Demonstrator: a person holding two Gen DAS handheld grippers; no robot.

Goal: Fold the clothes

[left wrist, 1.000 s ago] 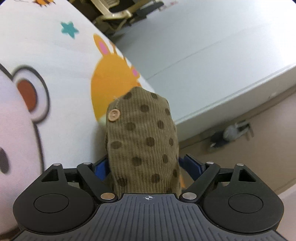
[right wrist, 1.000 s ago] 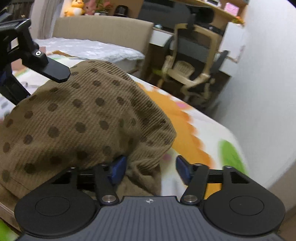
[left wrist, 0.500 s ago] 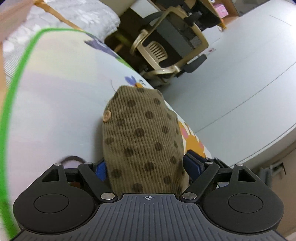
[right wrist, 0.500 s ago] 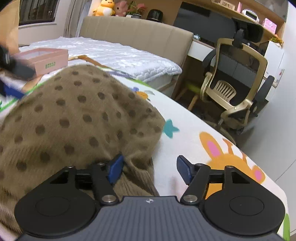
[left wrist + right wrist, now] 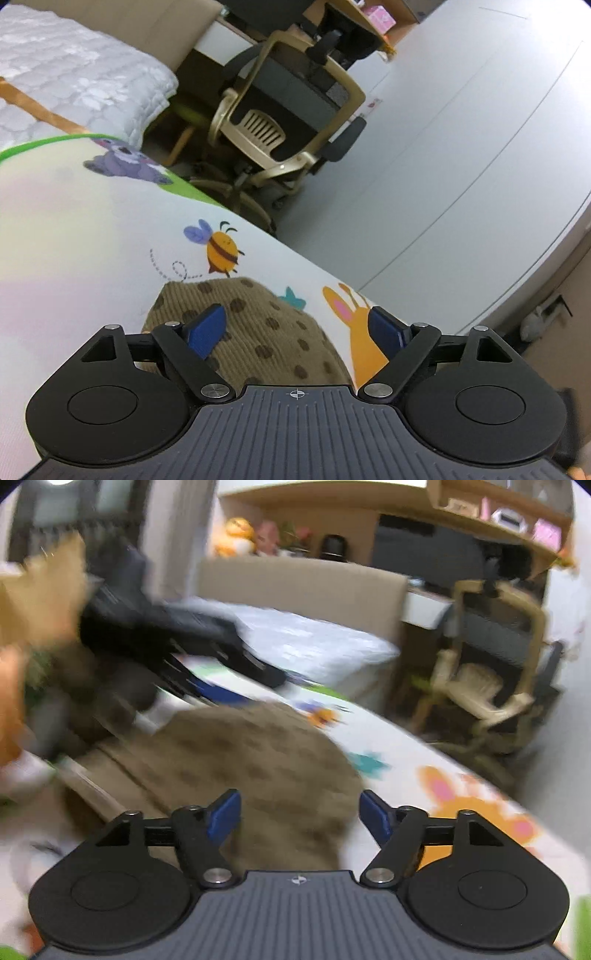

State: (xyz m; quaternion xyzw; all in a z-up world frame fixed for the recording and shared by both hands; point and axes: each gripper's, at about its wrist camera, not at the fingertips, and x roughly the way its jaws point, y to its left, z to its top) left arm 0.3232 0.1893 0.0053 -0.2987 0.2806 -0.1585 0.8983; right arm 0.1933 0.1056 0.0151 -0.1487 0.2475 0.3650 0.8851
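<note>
A brown corduroy garment with dark dots (image 5: 266, 332) lies on a white play mat with cartoon animals (image 5: 92, 240). My left gripper (image 5: 299, 330) is open above the garment's edge, its blue pads apart and holding nothing. In the right wrist view the garment (image 5: 266, 760) lies flat and blurred on the mat. My right gripper (image 5: 299, 814) is open over its near edge. The left gripper (image 5: 166, 638) shows as a dark blur at the upper left of that view.
A beige office chair (image 5: 280, 122) stands beyond the mat, also in the right wrist view (image 5: 491, 672). A bed with a white quilt (image 5: 66, 77) lies at the far left. A white wall (image 5: 461, 129) runs along the right.
Both grippers have opened and let go of the garment, which now lies on the mat. The left gripper has swung up and away; the right view is motion-blurred.
</note>
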